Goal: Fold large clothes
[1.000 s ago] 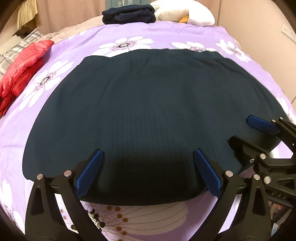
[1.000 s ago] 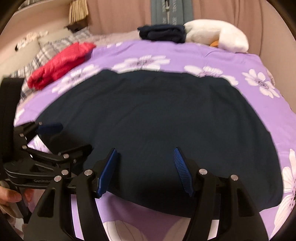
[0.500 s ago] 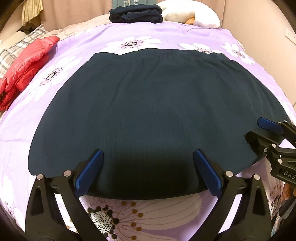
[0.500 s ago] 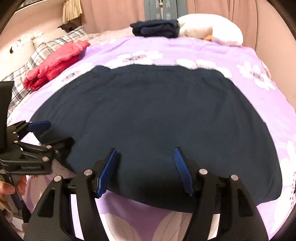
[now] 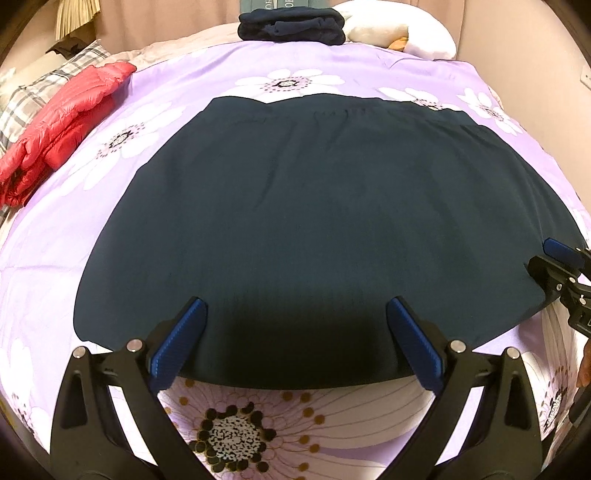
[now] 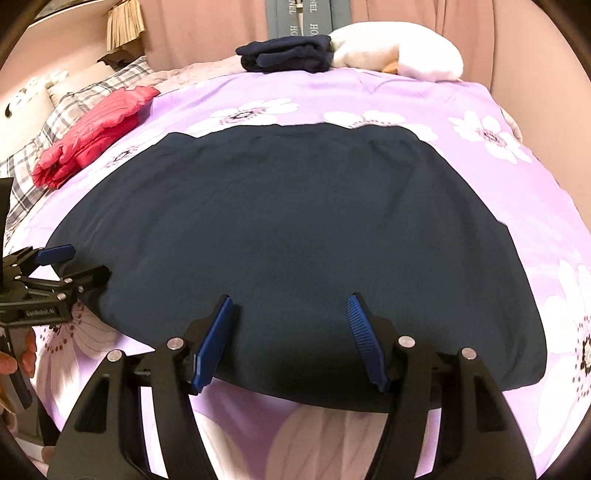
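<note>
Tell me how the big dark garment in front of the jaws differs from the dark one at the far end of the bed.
The near dark garment is spread flat in a single broad layer; the far dark garment is folded into a compact bundle. The near one covers much of the purple floral bedspread; the far one sits beside a white pillow. Both look dark navy.

My left claw (image 5: pixel 295 341) and right claw (image 6: pixel 291 338): matte black triangular finger frames with cut-out windows, silver round screw heads at the joints, and ribbed blue pads (image 5: pixel 179 347) lining the inner faces. White lettering marks the left claw's side body; bare skin of my left hand (image 6: pixel 16 354) shows beside it.
</note>
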A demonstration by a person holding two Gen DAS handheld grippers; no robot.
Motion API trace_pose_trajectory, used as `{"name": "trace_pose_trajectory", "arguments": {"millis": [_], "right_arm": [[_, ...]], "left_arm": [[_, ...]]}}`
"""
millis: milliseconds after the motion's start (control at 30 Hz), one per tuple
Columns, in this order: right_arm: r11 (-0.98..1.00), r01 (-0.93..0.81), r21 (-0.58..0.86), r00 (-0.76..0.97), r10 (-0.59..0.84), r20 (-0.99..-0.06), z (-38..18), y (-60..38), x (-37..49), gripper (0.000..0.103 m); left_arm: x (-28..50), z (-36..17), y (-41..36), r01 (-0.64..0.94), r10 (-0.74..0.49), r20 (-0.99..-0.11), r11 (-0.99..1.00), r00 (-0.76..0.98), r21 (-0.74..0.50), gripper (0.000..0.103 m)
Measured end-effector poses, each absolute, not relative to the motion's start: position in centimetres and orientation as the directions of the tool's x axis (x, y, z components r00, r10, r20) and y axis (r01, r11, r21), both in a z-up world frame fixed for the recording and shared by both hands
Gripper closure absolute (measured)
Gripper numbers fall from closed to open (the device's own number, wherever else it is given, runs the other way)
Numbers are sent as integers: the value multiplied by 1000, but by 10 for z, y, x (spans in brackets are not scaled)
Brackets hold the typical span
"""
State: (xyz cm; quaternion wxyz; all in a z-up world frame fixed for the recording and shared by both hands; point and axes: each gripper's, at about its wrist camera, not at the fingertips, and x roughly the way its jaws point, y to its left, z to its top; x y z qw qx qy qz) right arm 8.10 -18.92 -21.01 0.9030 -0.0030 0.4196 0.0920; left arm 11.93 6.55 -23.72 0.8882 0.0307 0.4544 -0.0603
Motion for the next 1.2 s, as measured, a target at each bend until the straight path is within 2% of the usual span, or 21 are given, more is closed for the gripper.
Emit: {"name": "trace_pose_trajectory", "arguments": {"millis": [1200], "right_arm": [[1000, 6, 23, 653, 13, -757, -205, -256, 71, 38]], "left_arm": [[116, -236, 108, 32, -33, -808, 999, 589, -18, 3]]}}
